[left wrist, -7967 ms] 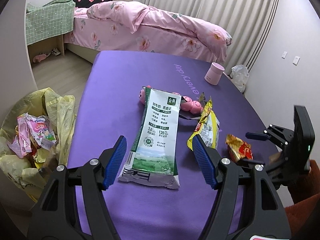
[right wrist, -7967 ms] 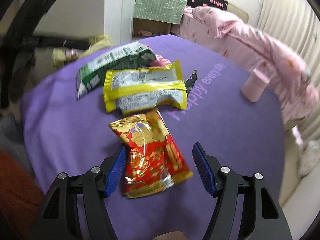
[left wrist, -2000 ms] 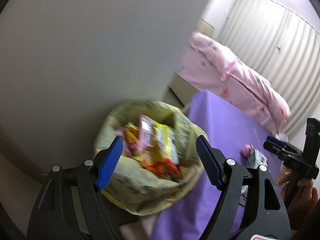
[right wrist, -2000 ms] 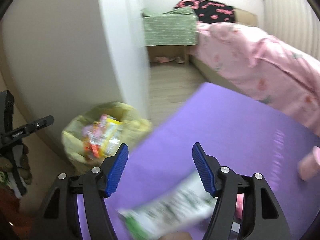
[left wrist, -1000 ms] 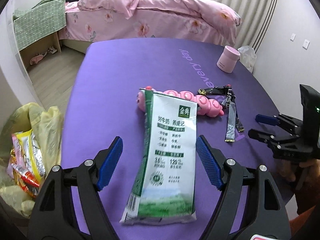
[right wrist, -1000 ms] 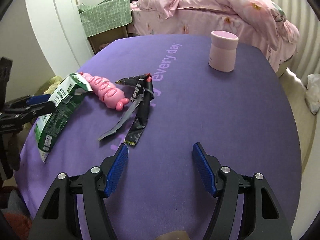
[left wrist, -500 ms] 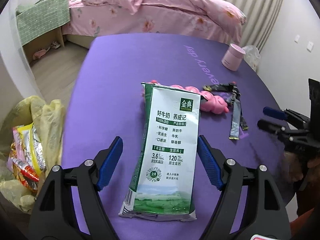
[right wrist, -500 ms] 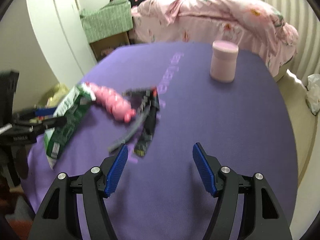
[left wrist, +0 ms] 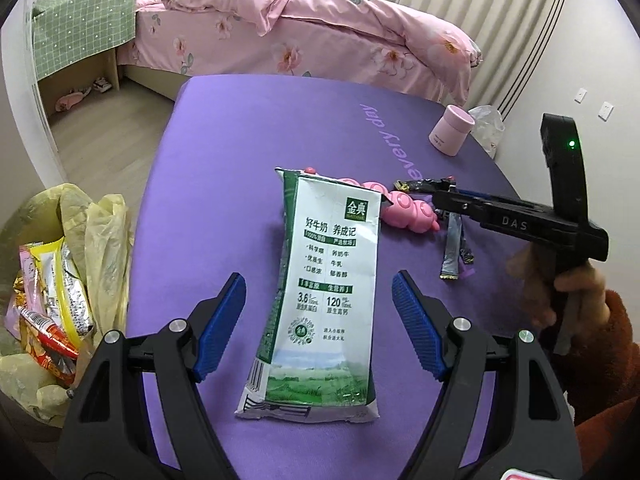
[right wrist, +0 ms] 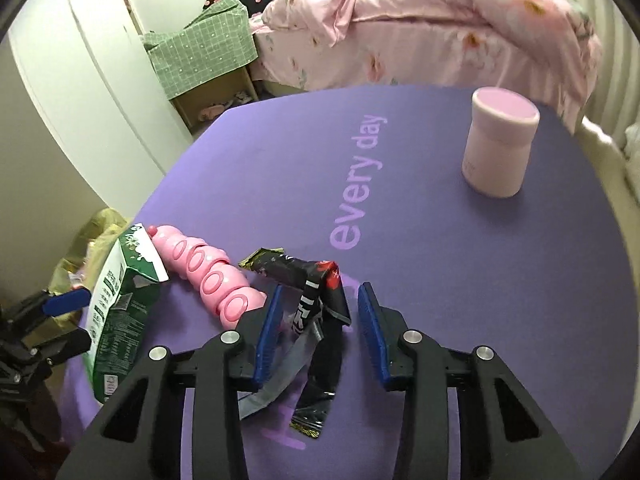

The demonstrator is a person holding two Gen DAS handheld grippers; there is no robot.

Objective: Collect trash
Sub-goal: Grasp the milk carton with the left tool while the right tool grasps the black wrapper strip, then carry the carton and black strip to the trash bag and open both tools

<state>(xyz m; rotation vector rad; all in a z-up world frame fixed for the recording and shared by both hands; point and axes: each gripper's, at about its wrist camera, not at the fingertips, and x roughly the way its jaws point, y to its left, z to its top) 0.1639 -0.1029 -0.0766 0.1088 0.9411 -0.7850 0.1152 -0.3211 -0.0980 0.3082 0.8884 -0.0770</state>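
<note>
A white and green milk pouch lies flat on the purple table; it also shows in the right wrist view. My left gripper is open, its blue pads on either side of the pouch's lower half. A black torn wrapper with silver strips lies beside a pink toy. My right gripper is open and straddles the black wrapper; it shows in the left wrist view over that wrapper.
A yellow trash bag with several snack wrappers stands off the table's left edge. A pink cup stands at the far right of the table. A pink bed lies behind the table.
My right gripper moved forward and down over the black wrapper and narrowed its opening. My left gripper moved slightly closer over the milk pouch.
</note>
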